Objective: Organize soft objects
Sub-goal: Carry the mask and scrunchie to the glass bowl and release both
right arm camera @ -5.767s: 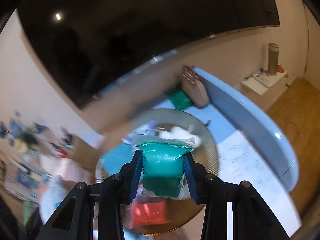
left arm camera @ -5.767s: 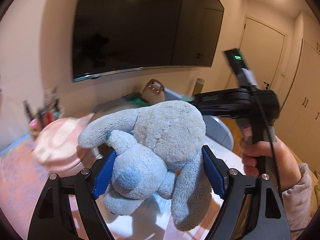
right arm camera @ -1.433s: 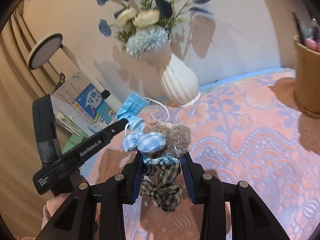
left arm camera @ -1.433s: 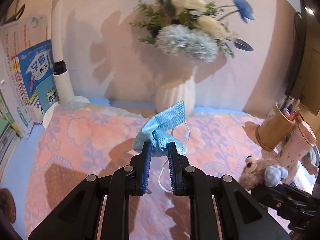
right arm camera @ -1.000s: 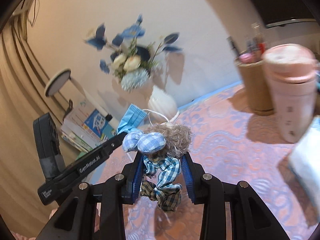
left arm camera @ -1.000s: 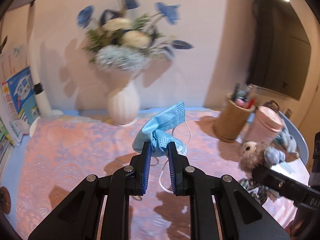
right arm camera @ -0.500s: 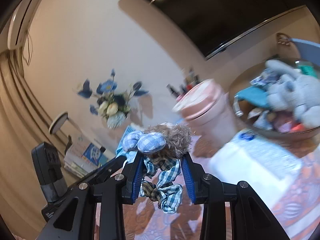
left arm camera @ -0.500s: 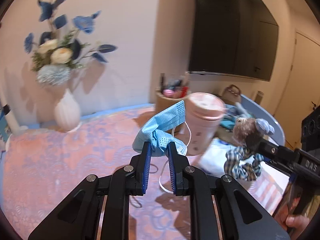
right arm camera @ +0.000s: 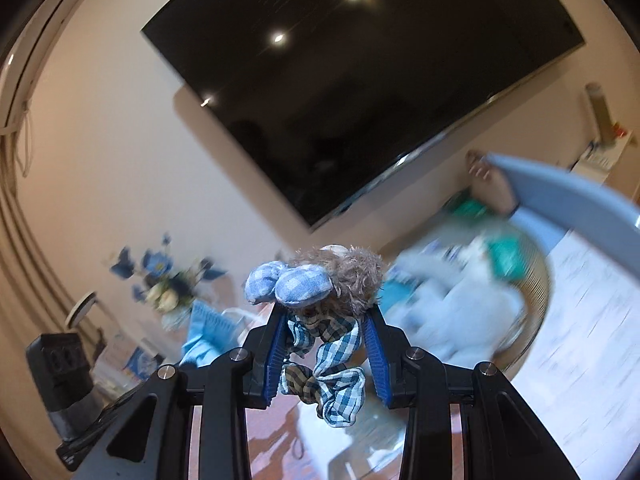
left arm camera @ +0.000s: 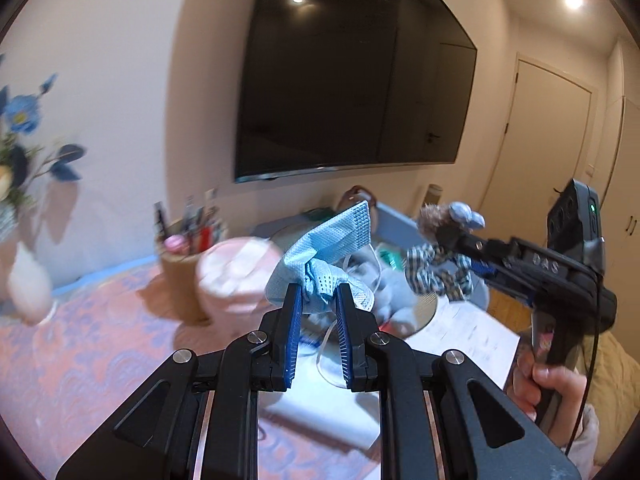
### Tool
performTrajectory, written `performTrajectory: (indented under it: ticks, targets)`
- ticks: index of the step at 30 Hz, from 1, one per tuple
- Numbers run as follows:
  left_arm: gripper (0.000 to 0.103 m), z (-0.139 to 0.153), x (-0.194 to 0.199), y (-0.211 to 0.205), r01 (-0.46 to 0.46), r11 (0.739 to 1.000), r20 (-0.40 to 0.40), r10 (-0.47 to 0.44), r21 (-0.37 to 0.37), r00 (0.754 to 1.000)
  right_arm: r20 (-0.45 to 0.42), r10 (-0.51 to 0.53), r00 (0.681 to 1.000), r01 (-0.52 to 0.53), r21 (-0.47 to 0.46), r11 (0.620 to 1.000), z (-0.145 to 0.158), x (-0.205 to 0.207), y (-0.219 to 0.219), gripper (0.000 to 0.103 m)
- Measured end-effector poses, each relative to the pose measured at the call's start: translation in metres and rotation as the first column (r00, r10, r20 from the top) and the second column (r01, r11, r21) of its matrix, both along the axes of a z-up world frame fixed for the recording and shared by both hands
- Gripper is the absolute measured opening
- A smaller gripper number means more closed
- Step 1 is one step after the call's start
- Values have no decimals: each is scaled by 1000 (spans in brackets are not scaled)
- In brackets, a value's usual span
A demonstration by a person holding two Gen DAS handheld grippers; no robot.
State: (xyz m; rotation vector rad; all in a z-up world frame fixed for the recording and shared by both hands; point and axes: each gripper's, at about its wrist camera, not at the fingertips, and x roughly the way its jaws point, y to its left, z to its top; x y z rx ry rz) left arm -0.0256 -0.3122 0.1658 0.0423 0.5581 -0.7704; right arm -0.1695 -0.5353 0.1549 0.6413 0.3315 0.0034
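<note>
My left gripper (left arm camera: 318,300) is shut on a crumpled blue face mask (left arm camera: 326,246) and holds it in the air above the table. My right gripper (right arm camera: 326,320) is shut on a small furry doll with a checked blue cap and scarf (right arm camera: 320,300); it also shows in the left wrist view (left arm camera: 440,258), to the right of the mask. Behind both, a round wicker basket (right arm camera: 536,280) holds a grey-blue plush toy (right arm camera: 460,308) and a green packet (right arm camera: 506,254). The view of the basket is blurred.
A pink lidded cup (left arm camera: 236,276) and a wicker pen holder (left arm camera: 180,280) stand left of the basket on the pink patterned tablecloth (left arm camera: 80,360). White paper (left arm camera: 468,336) lies at the right. A vase of blue flowers (right arm camera: 168,292) stands far left. A dark TV (left arm camera: 352,80) hangs on the wall.
Both grippers have swung right from the vase end of the table toward the basket, keeping the mask and the doll. The basket and plush toy are now close in front.
</note>
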Motion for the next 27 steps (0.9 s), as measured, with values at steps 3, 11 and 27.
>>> performTrajectory:
  ticks: [3,11,27]
  targets:
    - [14,3,11,-22,20,1000,1,-20,-10,1000,-14,-31,999,31,-20,999,15,16,-27,36]
    - [14,-4,44,-79,32,999,-12,-32,2,999,-157,-19,987,12,-46,999,20,98,-73,36]
    - [102,-14,51,-102,-11,994,-44,16,107,999,-382,-44,923,14,-81,997,-17,137,-94,103]
